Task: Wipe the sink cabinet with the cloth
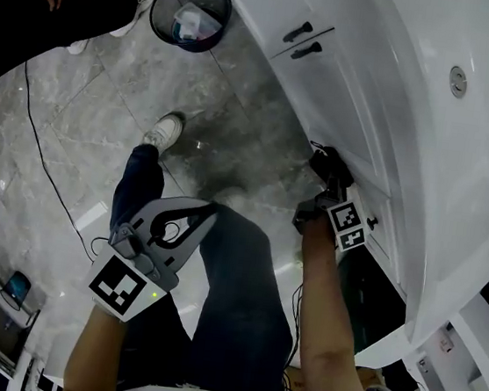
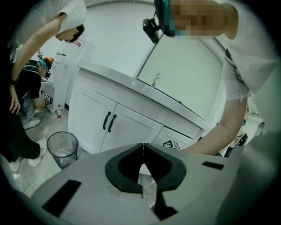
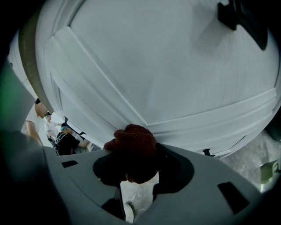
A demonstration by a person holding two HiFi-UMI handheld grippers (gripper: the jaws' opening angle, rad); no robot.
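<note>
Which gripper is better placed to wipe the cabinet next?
Right: the right gripper clamps the dark red cloth against the white cabinet door. The left gripper is shut on nothing, well back from it.

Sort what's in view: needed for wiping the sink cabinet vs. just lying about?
In the job: cloth, dark red, clamped in the right tongs; sink cabinet, its white door facing the cloth.
Just about: left tongs, shut and empty; mesh waste bin on the floor; bystander's leg.
</note>
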